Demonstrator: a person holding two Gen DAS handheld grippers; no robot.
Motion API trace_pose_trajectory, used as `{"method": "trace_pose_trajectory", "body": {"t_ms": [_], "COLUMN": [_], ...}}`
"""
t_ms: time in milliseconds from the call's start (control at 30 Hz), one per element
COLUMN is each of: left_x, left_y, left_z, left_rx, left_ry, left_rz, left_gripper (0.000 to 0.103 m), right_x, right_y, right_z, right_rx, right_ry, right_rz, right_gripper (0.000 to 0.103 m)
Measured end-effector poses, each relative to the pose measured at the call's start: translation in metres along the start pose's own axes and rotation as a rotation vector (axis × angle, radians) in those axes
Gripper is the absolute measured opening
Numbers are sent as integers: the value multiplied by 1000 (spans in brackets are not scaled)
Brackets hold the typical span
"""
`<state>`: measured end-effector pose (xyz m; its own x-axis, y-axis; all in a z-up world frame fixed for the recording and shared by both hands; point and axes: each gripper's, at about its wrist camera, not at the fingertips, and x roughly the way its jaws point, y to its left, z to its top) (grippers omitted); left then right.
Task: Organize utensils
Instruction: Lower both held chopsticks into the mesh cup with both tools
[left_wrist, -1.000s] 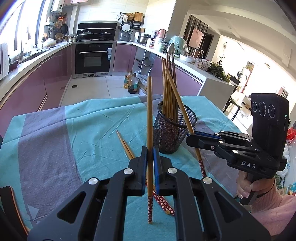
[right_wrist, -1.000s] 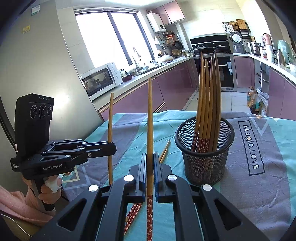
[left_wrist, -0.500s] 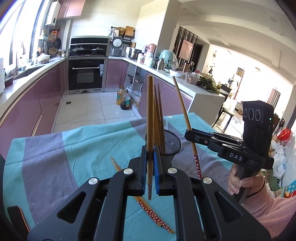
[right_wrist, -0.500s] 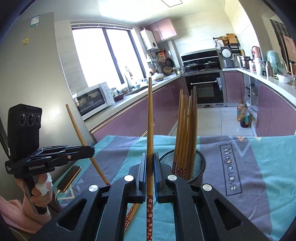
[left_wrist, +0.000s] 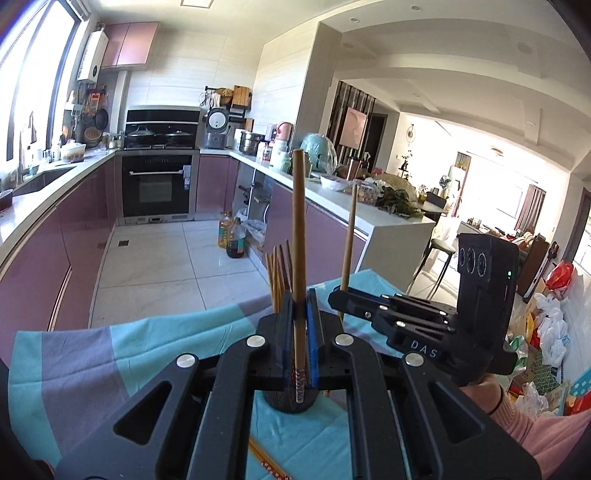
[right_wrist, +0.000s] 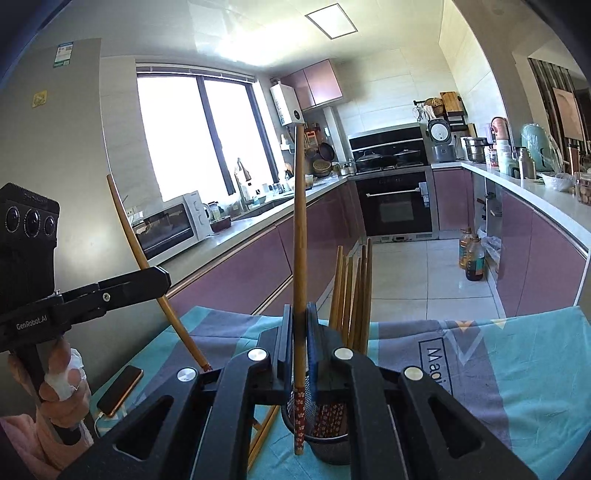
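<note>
Most of the job looks done. A bunch of chopsticks (right_wrist: 352, 295) already stands in the black mesh cup (right_wrist: 325, 448), which sits on the tabletop (right_wrist: 524, 369) with its blue and grey cloth. Two sticks are up in the air, one in each hand. At least two more lie flat on the cloth (right_wrist: 264, 432) just beside the cup, so those are left to pick up; there may be others, but the black tongs hide much of the tabletop. The left tongs (left_wrist: 302, 332) are shut tight on one stick (left_wrist: 298, 236). That stick stands almost straight up in its own camera, thin end high and flowered end low, and its low tip hangs in front of the cup (left_wrist: 291, 400). From the right camera the same stick (right_wrist: 147, 266) leans over to the side. The right tongs (right_wrist: 300, 339) are shut tight on the other stick (right_wrist: 299, 236), which also points up, with its flowered tip just by the cup's rim. Both tongs are held close together above the cup, and both point a little downward. I think the next step is to lower both sticks into the cup and let go.
</note>
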<state>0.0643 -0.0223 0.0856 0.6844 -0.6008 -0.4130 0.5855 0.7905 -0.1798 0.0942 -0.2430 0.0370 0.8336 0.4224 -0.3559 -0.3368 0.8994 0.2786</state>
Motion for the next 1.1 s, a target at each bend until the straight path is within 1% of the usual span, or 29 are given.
{"method": "trace_pose_trajectory", "body": {"t_ms": [200, 367, 667, 900, 1000, 1100], "left_x": [8, 34, 63, 76, 81, 85], "left_y": [-10, -15, -15, -13, -13, -15], "left_z": [12, 22, 6, 0, -3, -6], "left_rx": [2, 13, 22, 28, 30, 36], "left_ry": [-12, 13, 110, 147, 163, 181], "left_rz": [-4, 11, 25, 25, 25, 26], "left_gripper": [7, 7, 7, 7, 7, 7], "right_x": [-2, 3, 10, 8, 13, 20], "right_y": [-3, -9, -12, -13, -14, -14], "right_z": [6, 6, 3, 9, 6, -1], "right_rx": [-9, -4, 8, 13, 13, 4], "right_ry": [-22, -22, -17, -50, -34, 4], "right_rz": [-21, -36, -52, -57, -59, -63], "right_gripper": [6, 6, 6, 6, 6, 6]}}
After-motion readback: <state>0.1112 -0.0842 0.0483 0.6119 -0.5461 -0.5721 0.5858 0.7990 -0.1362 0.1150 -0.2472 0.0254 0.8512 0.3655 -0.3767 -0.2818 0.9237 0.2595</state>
